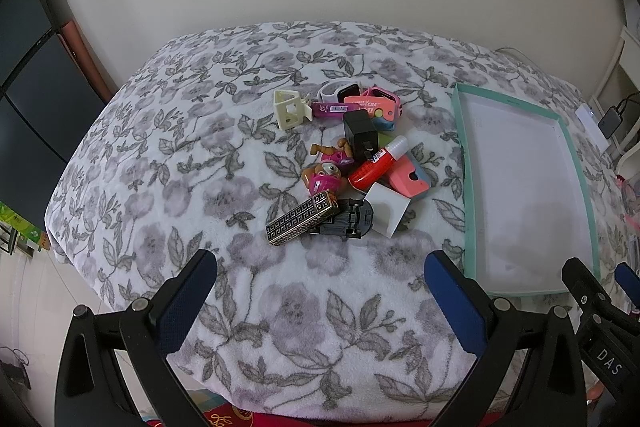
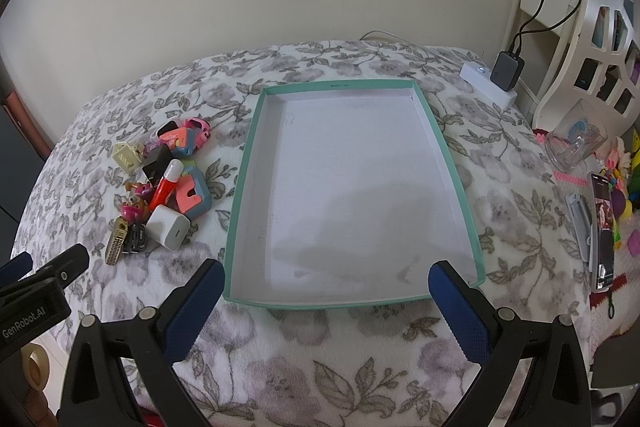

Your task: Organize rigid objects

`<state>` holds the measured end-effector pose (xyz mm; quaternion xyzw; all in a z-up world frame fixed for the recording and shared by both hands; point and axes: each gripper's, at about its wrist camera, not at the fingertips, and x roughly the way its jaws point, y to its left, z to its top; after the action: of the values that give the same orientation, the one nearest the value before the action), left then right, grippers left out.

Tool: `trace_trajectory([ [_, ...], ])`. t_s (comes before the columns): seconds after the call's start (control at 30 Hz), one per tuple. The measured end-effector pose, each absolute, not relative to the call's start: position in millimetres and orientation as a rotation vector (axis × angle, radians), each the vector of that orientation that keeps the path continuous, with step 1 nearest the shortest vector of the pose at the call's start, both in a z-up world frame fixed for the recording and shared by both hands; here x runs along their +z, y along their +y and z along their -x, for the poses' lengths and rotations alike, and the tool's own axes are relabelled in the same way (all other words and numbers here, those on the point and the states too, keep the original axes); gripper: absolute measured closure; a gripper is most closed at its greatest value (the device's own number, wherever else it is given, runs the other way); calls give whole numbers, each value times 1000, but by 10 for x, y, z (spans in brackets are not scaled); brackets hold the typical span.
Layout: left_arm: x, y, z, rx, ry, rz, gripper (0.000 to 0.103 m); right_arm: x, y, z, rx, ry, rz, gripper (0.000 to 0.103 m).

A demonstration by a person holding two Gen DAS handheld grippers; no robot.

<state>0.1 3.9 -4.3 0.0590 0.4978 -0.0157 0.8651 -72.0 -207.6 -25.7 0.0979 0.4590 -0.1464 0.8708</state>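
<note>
Left wrist view: left gripper (image 1: 320,279) wide open, empty, above floral blanket (image 1: 168,155). Pile of small items (image 1: 344,163) lies unsorted beside teal-rimmed tray (image 1: 460,131).

Right wrist view: right gripper (image 2: 326,285) spread wide, empty, at the tray's near rim. Tray holds nothing; sorting not begun.

blanket (image 1: 168,155): fuzzy cloth | tray (image 2: 256,163): matt card, prob. | red tube (image 1: 374,165): glossy plastic
</note>
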Motion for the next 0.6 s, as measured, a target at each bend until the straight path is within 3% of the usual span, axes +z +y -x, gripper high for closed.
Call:
trace_trajectory([
  [0.6, -42, 23, -3, -33, 1043, -126, 0, -258, -2073, 717, -306, 962, -205, 0],
])
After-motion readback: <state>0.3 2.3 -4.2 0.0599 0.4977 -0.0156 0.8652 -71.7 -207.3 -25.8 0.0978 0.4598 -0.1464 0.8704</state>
